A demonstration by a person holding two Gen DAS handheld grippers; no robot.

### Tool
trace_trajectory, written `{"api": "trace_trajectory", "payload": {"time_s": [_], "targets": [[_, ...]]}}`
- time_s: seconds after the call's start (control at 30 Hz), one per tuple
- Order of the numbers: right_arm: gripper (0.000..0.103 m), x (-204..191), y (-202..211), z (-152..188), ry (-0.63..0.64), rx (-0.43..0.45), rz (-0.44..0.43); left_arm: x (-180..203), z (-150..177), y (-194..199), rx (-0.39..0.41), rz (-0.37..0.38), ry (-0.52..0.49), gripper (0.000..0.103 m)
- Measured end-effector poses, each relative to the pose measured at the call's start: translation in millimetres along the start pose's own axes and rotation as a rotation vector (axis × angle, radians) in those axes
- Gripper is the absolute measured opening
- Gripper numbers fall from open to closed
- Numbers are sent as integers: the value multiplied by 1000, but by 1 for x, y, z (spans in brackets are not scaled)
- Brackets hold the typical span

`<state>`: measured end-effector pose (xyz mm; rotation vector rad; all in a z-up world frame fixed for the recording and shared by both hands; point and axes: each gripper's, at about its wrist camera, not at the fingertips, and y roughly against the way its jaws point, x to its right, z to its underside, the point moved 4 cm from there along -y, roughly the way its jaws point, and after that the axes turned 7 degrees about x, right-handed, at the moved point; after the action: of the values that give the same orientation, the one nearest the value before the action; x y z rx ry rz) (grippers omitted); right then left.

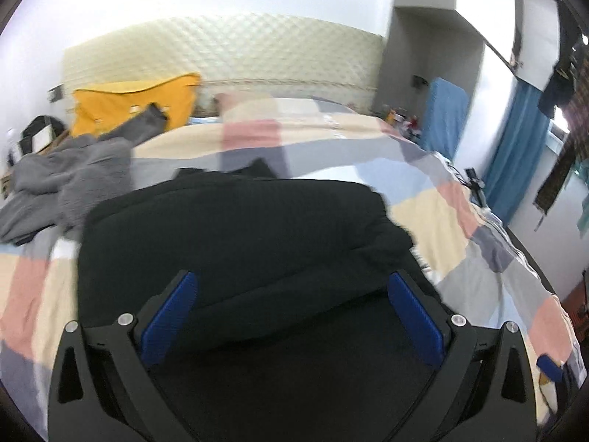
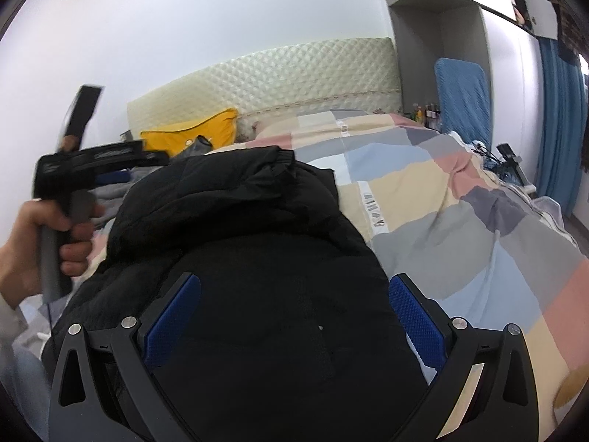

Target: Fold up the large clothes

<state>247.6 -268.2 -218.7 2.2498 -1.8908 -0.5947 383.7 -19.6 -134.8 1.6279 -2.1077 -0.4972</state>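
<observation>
**Black jacket bunched on the bed**

A grey garment point(image 1: 62, 180) lies at the bed's left edge. The black padded jacket point(image 1: 235, 228) lies folded on the patchwork quilt point(image 1: 434, 199), its long axis running toward the headboard point(image 1: 228, 51). The left gripper point(image 1: 292, 283) and right gripper point(image 2: 294, 287) both hover above it, fingers wide apart.

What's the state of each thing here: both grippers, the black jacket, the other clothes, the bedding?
Left gripper: open, jaws wide apart over the jacket, gripping nothing.
Right gripper: open, jaws wide apart over the jacket, gripping nothing.
Black padded jacket: bunched and partly folded on the bed.
Grey fleece garment: crumpled, unfolded.
Pastel patchwork quilt: spread over the bed.
Yellow pillow: propped against the headboard.
</observation>
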Motion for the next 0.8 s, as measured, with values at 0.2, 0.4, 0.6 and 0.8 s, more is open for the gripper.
{"api": "trace_trajectory", "payload": {"time_s": [0.2, 0.4, 0.6, 0.8], "targets": [[103, -24, -11, -5, 26, -18, -79, -87, 20, 44, 14, -91, 67, 103], [103, -38, -40, -35, 133, 14, -113, -156, 56, 43, 0, -209, 100, 103], [103, -8, -100, -61, 47, -39, -116, -176, 91, 10, -105, -240, 38, 103], [101, 16, -154, -68, -93, -82, -66, -203, 113, -19, -261, -222, 146, 103]]}}
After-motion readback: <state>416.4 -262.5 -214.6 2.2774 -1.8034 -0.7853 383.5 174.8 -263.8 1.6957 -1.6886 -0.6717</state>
